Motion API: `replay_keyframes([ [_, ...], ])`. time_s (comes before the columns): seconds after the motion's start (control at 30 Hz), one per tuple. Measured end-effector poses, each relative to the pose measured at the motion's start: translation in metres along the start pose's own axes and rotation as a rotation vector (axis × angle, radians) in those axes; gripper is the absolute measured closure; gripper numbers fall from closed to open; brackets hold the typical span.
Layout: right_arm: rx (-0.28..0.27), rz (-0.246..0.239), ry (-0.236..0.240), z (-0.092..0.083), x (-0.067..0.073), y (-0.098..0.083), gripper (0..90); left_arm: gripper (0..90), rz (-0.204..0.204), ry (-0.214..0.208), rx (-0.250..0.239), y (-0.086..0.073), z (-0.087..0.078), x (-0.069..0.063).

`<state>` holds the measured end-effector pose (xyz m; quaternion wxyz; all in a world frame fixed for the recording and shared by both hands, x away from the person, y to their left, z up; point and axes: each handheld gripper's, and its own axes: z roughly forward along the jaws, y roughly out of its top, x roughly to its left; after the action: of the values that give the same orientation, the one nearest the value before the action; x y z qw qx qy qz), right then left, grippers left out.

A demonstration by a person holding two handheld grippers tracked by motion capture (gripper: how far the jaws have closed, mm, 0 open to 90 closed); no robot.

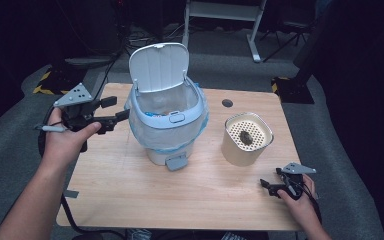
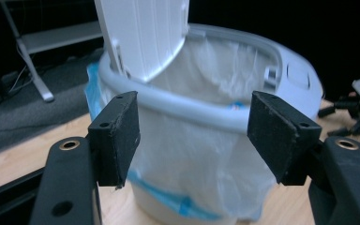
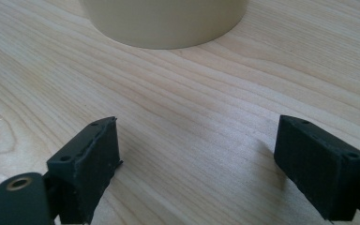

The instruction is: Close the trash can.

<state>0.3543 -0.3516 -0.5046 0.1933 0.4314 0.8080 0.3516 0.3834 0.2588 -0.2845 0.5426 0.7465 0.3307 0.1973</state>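
Note:
A small white bin [image 1: 166,125] with a grey-blue rim and a plastic liner stands mid-table, its lid [image 1: 159,65] tipped up and back. My left gripper [image 1: 117,109] is level with the rim on the bin's left, open and holding nothing. In the left gripper view its pads [image 2: 117,136] frame the bin's lined wall [image 2: 206,154] from a short distance. A beige cylinder [image 1: 246,140] with a perforated top stands to the right. My right gripper [image 1: 268,187] rests low near the front right corner, open, and its own view shows the cylinder's base [image 3: 168,23] ahead.
The wooden table [image 1: 190,200] has bare boards in front of the bin. A grey foot pedal [image 1: 176,161] juts out from the bin's base. A dark cable hole [image 1: 227,103] sits behind the cylinder. White desk legs [image 1: 220,15] stand on the floor beyond.

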Motion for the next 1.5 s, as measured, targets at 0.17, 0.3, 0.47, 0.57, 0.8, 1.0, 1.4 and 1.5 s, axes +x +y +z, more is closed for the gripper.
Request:
replay_keyframes([
  [0.17,0.000,0.000,0.000,0.000,0.000,0.000,14.6,35.5,0.006,-0.006,-0.026,0.011,0.004,0.002],
  [0.3,0.000,0.000,0.000,0.000,0.000,0.000,14.6,35.8,0.004,-0.017,-0.056,0.022,0.011,0.005],
  [0.47,0.000,0.000,0.000,0.000,0.000,0.000,14.6,35.8,0.005,-0.009,-0.073,0.031,0.016,0.010],
  [0.57,0.000,0.000,0.000,0.000,0.000,0.000,14.6,35.8,-0.001,0.004,-0.092,0.038,0.020,0.016],
  [0.8,0.000,0.000,0.000,0.000,0.000,0.000,14.6,35.8,-0.007,0.017,-0.110,0.057,0.035,0.027],
  [1.0,0.000,0.000,0.000,0.000,0.000,0.000,14.6,37.0,-0.010,0.039,-0.103,0.068,0.051,0.034],
  [1.4,0.000,0.000,-0.001,0.000,0.000,0.000,14.6,45.2,-0.062,-0.044,-0.095,0.071,0.045,0.026],
  [1.5,0.000,0.000,-0.001,0.000,0.000,0.000,14.6,44.4,-0.021,-0.047,-0.057,0.070,0.042,0.015],
])
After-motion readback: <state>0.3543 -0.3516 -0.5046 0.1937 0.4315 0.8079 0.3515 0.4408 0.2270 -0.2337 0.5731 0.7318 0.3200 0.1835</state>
